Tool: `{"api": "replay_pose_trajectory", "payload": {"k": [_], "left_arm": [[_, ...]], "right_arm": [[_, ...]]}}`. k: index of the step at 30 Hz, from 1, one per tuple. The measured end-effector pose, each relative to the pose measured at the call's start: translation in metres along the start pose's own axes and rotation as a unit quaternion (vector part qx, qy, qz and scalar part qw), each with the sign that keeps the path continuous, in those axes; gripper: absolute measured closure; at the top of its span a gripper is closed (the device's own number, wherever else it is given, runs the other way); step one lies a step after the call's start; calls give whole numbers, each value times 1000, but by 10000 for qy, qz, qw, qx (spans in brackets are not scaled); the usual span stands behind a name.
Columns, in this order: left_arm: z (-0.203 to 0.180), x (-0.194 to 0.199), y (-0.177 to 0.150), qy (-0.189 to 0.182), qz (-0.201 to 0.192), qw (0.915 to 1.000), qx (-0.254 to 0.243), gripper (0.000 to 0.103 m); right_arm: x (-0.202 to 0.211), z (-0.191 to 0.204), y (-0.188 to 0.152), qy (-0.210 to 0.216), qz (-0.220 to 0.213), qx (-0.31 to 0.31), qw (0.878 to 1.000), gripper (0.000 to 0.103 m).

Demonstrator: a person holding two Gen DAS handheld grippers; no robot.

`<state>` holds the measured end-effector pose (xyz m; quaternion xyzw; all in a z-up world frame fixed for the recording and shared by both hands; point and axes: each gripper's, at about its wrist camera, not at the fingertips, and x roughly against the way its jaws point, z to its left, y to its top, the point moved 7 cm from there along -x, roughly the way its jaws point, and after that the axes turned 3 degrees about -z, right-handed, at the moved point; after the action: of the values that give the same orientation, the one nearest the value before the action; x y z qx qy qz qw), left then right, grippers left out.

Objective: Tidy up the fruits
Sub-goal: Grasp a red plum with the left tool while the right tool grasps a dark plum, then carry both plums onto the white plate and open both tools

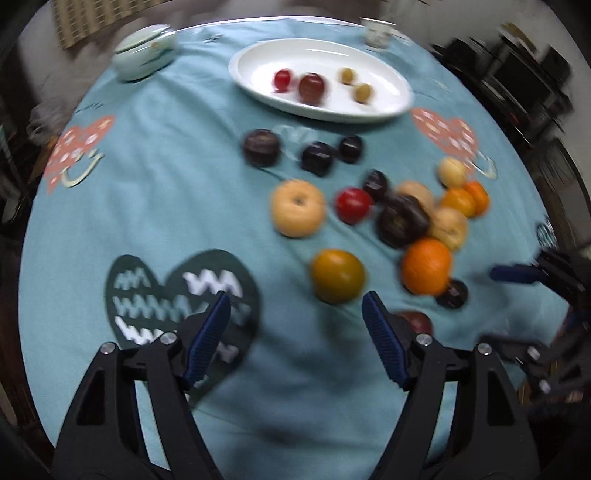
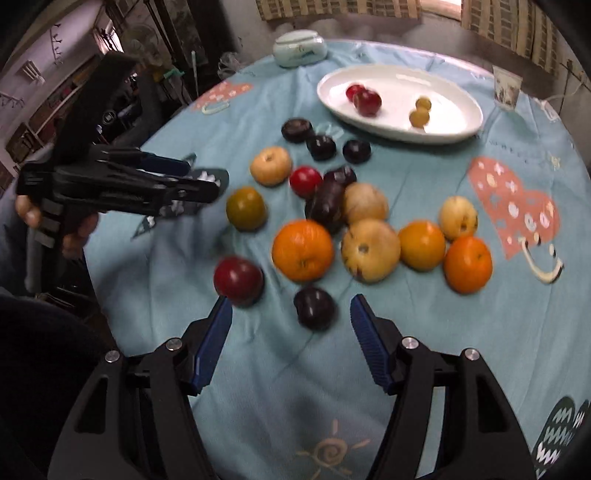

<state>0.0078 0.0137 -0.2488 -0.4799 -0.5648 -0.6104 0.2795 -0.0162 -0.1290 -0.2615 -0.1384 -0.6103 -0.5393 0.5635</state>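
Note:
A white oval plate at the far side holds two red fruits and two small green ones. Many loose fruits lie on the blue cloth: oranges, pears, dark plums, a red apple, a green-orange fruit. My left gripper is open and empty, just short of the green-orange fruit. My right gripper is open and empty, near a dark plum.
A pale lidded bowl stands at the far left and a small cup at the far right. The round table's edge curves close on the left. The left gripper body also shows in the right wrist view.

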Motion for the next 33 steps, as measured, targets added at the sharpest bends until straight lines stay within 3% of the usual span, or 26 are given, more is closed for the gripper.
{"api": "replay_pose_trajectory", "payload": {"k": [5, 7, 9, 18, 23, 25, 26, 27, 29, 33], "left_arm": [[-48, -4, -15, -379, 160, 9966, -720, 28], [-60, -10, -17, -418, 249, 9951, -860, 28], [-64, -17, -19, -402, 323, 9941, -953, 28], [-67, -35, -22, -333, 512, 9936, -953, 28], [-69, -46, -23, -285, 606, 9935, -918, 28], [-69, -47, -21, -356, 595, 9941, -839, 35], [-72, -46, -20, -586, 593, 9935, -771, 53], [-76, -45, -19, -732, 604, 9927, -751, 62], [-77, -45, -19, -514, 592, 9928, -909, 62], [-75, -38, -18, -525, 557, 9933, -867, 62]], "right_arm": [[-16, -13, -8, -292, 150, -117, 9994, 45], [-23, -12, -5, -280, 157, -107, 9994, 56], [-28, -12, -3, -246, 192, -24, 9995, 60], [-38, -11, -1, -218, 307, 174, 9991, 72], [-34, -13, -5, -160, 316, 105, 9993, 72], [-32, -13, -6, -138, 297, 65, 9994, 73], [-31, -13, -7, -121, 288, 42, 9995, 73], [-30, -14, -8, -92, 287, 14, 9995, 73], [-26, -16, -10, -53, 274, -57, 9996, 73], [-20, -21, -14, -66, 232, -175, 9996, 73]]}}
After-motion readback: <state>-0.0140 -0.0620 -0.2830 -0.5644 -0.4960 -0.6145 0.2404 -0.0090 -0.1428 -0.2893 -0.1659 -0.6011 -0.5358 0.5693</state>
